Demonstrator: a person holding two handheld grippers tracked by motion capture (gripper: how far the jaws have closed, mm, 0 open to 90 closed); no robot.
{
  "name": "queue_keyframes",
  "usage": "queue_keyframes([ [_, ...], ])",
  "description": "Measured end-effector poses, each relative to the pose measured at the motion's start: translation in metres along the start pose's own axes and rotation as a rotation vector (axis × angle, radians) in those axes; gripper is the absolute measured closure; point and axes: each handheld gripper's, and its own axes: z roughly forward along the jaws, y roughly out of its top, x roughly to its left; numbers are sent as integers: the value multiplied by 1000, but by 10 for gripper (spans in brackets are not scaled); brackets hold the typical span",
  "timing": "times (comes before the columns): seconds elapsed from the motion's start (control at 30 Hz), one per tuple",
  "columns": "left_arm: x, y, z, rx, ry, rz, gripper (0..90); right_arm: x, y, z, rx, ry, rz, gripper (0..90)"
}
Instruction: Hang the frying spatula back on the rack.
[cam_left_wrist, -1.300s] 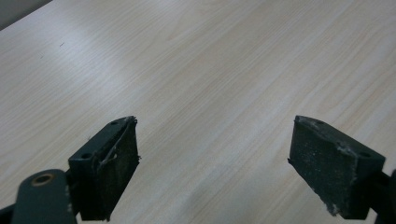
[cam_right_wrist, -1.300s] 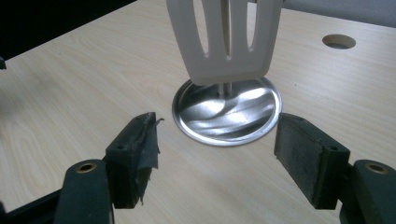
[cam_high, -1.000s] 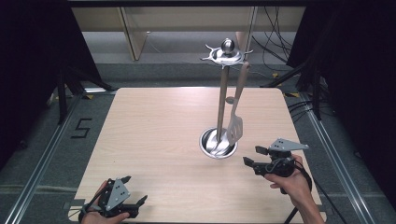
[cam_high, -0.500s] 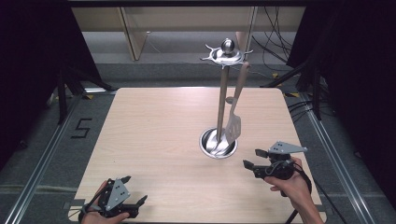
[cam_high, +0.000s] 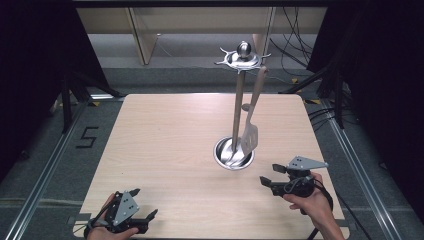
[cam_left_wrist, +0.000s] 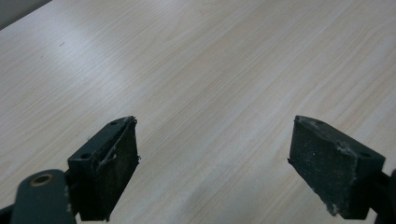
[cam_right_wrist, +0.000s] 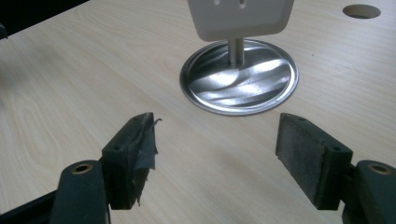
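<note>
Steel utensil stand (cam_high: 238, 100), round shiny base, pale slotted spatula (cam_high: 249, 138) hanging. Right gripper (cam_high: 269, 181) released, just beside base; left gripper (cam_high: 145, 216) released, well apart, bare wood table (cam_high: 170, 140) around.

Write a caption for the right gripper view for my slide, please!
Open right gripper faces the shiny round stand base, spatula hanging above.

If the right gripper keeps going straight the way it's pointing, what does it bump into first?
Probably the round metal base of the utensil stand. The right gripper points at it with open, empty jaws and bare table between. The hanging spatula sits above that base; how high is unclear.
</note>
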Motion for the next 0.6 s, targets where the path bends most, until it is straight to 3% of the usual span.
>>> queue_keyframes([
  [0.03,0,0,0,-3,3,-1,149,0,0,-1,4,-5,-12,294],
  [0.1,-1,-1,2,-24,5,-6,149,4,-3,0,6,5,12,282],
  [0.13,0,0,0,-1,1,-1,149,4,-3,0,6,5,12,282],
  [0.3,0,0,0,1,-3,1,149,5,-6,-1,4,-5,-4,262],
  [0.37,0,0,0,2,-3,2,149,8,-10,-3,15,-8,29,247],
  [0.47,-1,0,1,-15,4,-2,149,9,-13,-3,14,-10,33,238],
  [0.5,-1,0,1,-14,4,-1,149,7,-14,-1,-1,-20,11,232],
  [0.53,0,0,0,0,-3,3,149,9,-16,-3,6,-12,34,228],
  [0.6,0,0,0,2,-3,4,149,9,-21,-1,8,-14,32,215],
])
